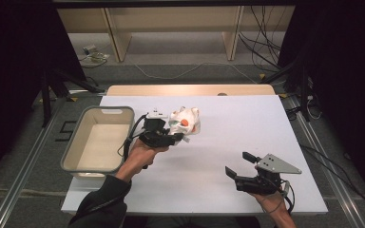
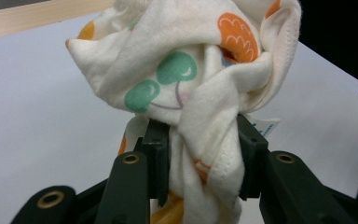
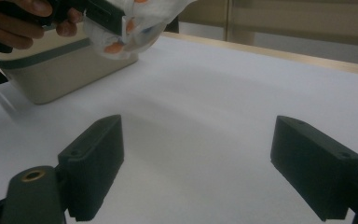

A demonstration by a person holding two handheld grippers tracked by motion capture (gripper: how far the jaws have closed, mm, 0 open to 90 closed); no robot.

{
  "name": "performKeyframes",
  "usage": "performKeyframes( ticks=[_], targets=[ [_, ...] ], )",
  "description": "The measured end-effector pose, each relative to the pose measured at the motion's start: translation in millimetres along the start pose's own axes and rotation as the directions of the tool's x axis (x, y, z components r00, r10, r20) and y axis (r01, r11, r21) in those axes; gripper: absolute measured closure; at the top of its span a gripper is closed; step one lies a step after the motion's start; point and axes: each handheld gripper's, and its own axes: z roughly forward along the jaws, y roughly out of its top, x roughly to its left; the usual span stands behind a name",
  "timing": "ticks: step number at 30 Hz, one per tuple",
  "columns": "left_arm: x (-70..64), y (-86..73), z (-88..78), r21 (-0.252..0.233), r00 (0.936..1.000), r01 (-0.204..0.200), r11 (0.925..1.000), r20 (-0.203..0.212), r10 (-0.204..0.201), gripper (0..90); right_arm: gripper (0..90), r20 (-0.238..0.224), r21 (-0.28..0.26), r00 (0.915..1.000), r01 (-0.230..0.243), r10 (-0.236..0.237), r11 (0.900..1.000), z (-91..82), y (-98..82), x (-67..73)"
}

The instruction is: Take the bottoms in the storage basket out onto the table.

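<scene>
A: Where is the cloth (image 2: 186, 74) held?

B: It is clamped between the jaws of the left gripper (image 1: 177, 138), bunched, above the white table (image 1: 228, 123) just beside the bin (image 1: 97, 139).

A: Why is it gathered that way?

B: A bunched hold is judged to keep loose edges off the surface, likely for a drop into the bin.

A: The right gripper (image 1: 237, 164)?

B: Its jaws are spread wide, nothing between them; it is parked low over the near right of the table, well apart, presumably kept clear.

Grey floor (image 1: 180, 71) with loose cables (image 1: 261, 42) lies before pale wooden shelving (image 1: 171, 23).
</scene>
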Motion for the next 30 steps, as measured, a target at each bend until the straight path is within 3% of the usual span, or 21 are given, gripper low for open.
performKeyframes(
  ticks=[30],
  targets=[
    [-7.9, -8.3, 22.1, 0.043, 1.0, -0.006, 0.9991, 0.003, 0.006, 63.4, 18.0, 0.0, 0.001, 1.0, 0.004, -0.004, 1.0, 0.1, -0.1, 0.2]
  ],
)
